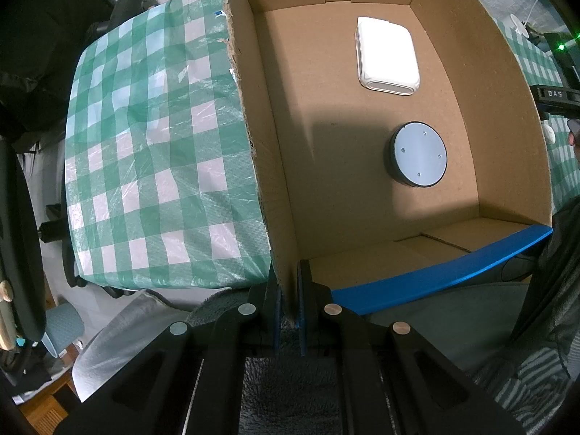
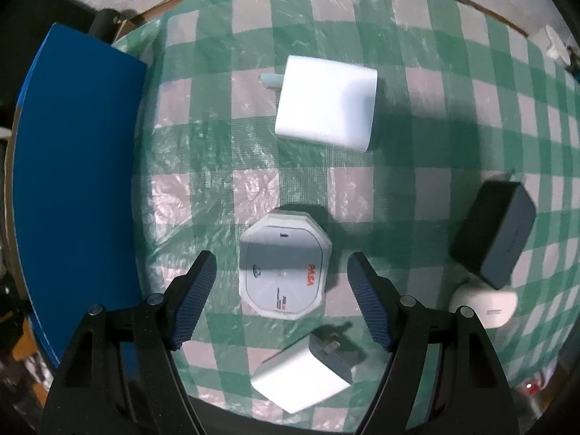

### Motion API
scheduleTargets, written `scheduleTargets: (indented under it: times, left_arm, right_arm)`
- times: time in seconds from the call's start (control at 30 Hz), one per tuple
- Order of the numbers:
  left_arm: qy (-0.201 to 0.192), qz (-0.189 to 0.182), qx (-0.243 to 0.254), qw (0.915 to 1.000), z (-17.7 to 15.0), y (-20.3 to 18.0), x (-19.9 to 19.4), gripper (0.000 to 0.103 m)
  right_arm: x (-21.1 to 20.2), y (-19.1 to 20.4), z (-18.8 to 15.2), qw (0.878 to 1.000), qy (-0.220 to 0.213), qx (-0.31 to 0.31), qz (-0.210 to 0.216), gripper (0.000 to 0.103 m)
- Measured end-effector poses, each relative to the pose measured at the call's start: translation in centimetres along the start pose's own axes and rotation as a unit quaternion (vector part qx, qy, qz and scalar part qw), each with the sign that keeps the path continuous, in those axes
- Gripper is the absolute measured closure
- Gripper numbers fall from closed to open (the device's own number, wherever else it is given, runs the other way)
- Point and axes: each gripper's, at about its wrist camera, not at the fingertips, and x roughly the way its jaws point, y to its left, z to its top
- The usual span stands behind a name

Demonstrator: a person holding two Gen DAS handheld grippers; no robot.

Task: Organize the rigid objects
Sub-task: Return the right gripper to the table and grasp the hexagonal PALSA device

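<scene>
My left gripper (image 1: 288,290) is shut on the near corner wall of an open cardboard box (image 1: 253,116) with blue outer sides. Inside it lie a white rectangular device (image 1: 387,54) and a round black puck with a grey face (image 1: 418,154). My right gripper (image 2: 282,282) is open above the table, its fingers (image 2: 194,297) on either side of a white octagonal PASA adapter (image 2: 284,264), not touching it. A big white charger (image 2: 326,103) lies farther off. A white plug cube (image 2: 308,373) lies near me.
The green-and-white checked tablecloth (image 2: 217,145) covers the table. A dark grey charger block (image 2: 494,233) rests over a white oval device (image 2: 484,306) at the right. The box's blue side (image 2: 76,181) stands at the left. A chair and clutter (image 1: 29,217) lie beyond the table's left edge.
</scene>
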Motion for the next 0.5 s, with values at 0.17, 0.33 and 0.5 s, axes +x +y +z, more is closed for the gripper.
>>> scheduleTargets:
  times: [0.17, 0.33, 0.5]
  left_arm:
    - [0.0, 0.0, 0.0, 1.0, 0.0, -0.1, 0.0, 0.097]
    - [0.0, -0.001, -0.001, 1.0, 0.0, 0.0, 0.0, 0.097]
    - [0.001, 0.0, -0.001, 1.0, 0.0, -0.1, 0.0, 0.097]
  right_arm:
    - [1.0, -0.5, 0.1, 1.0, 0.004, 0.013, 0.002, 0.031]
    - [1.4, -0.2, 0.1, 1.0, 0.001, 0.012, -0.003, 0.039]
    - [1.5, 0.2, -0.3, 1.0, -0.003, 0.001, -0.026, 0.049]
